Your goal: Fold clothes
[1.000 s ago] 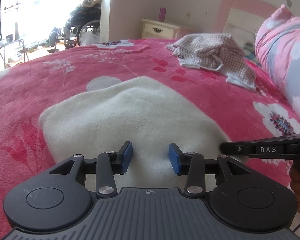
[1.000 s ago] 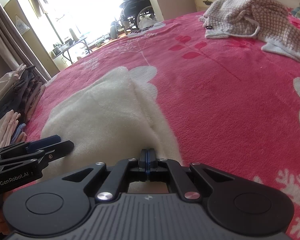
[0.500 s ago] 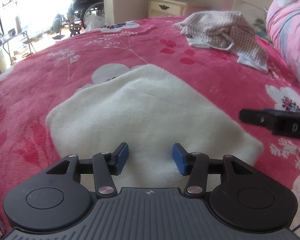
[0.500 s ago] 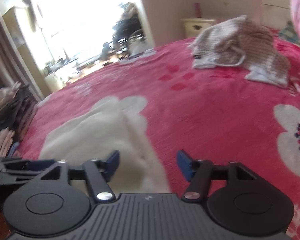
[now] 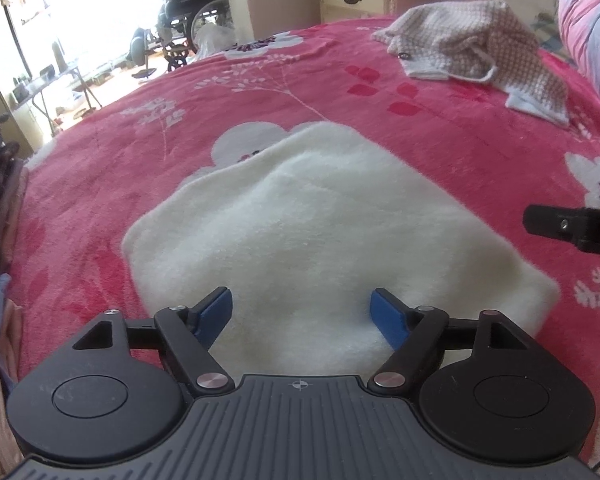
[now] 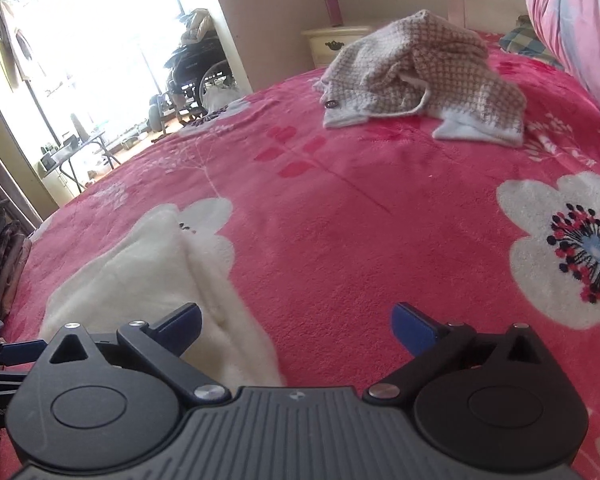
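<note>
Your left gripper (image 5: 301, 312) hangs over the folded cream fleece garment (image 5: 320, 240), fingers apart; right gripper (image 6: 296, 326) fingers apart too, over the pink floral blanket (image 6: 360, 208).

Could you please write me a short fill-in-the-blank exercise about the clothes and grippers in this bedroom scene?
1. The folded white fleece garment lies on a floral blanket whose main colour is ____.
2. The jaws of the left gripper and of the right gripper both stand ____.
3. The checked knit garment lies unfolded, ____ from the camera than the fleece.

Missing words: pink; open; farther
</note>
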Available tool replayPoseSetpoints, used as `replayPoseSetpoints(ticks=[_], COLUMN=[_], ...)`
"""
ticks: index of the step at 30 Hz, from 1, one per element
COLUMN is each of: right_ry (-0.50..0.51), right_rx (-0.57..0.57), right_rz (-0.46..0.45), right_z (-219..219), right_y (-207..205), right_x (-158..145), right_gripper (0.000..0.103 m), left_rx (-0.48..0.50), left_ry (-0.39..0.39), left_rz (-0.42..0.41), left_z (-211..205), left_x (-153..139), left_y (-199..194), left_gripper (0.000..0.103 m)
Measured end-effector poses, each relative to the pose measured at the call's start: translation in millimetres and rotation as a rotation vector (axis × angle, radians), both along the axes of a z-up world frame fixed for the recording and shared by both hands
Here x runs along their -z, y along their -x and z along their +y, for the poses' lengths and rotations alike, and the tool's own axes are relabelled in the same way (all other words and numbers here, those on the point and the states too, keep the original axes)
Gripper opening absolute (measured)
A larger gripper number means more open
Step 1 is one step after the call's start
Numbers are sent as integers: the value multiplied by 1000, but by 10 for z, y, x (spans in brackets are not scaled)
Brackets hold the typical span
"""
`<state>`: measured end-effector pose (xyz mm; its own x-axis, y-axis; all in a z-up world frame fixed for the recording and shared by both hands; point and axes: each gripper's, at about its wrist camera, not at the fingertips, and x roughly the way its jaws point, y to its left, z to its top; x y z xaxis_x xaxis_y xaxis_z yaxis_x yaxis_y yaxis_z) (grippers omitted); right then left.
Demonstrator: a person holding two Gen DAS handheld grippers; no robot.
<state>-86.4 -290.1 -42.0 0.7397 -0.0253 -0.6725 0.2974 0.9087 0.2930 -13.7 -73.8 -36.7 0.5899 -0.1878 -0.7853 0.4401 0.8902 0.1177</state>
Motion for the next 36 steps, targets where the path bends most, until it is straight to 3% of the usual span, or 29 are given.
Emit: replayPoseSetpoints(ticks=[8, 19, 36], right_ry=[-27, 25, -7], right_rx=[8, -63, -79], right_rz=[21, -8, -39], right_z=[-41, 79, 46], right_y=[-14, -4, 12], right_x=[58, 42, 29], right_gripper=[103, 103, 103], left_rx=[-15, -72, -186], left_ry=[-61, -132, -87], left_rz=[-23, -39, 3], left_z=[-65, -132, -15], left_x=[-14, -32, -60], left_y=[13, 20, 33], left_gripper=[86, 97, 103])
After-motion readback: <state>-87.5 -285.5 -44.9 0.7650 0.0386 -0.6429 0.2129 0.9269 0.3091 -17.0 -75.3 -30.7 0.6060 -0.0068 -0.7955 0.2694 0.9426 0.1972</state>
